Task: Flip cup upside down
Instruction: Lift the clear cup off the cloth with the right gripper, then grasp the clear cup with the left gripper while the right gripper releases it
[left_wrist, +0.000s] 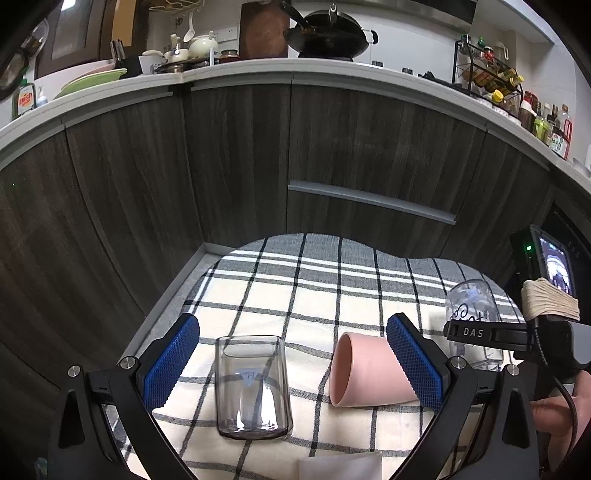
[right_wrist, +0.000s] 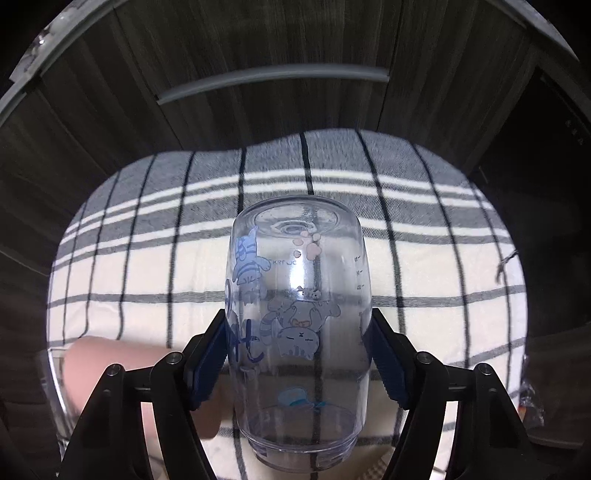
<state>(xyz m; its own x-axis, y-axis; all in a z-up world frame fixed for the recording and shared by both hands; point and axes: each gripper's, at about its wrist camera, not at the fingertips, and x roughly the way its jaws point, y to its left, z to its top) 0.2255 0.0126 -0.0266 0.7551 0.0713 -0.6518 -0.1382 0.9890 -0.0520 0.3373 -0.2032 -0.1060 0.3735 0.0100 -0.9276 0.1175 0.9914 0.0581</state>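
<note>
My right gripper (right_wrist: 297, 347) is shut on a clear plastic cup with blue cat drawings (right_wrist: 299, 314). The cup stands upside down, base up and mouth down by the cloth; whether it touches I cannot tell. It also shows in the left wrist view (left_wrist: 471, 310), held by the right gripper (left_wrist: 476, 332). My left gripper (left_wrist: 291, 354) is open and empty above the checked cloth (left_wrist: 295, 291). Between its fingers a smoky glass (left_wrist: 253, 387) stands upside down. A pink cup (left_wrist: 364, 373) lies on its side, mouth to the left, by the right finger (left_wrist: 413, 362).
The cloth covers a small table in front of dark wood cabinets (left_wrist: 236, 158). A counter (left_wrist: 258, 72) above holds a wok, kettle, dishes and bottles. The pink cup shows blurred at lower left in the right wrist view (right_wrist: 110, 354). A white paper (left_wrist: 340, 467) lies at the near edge.
</note>
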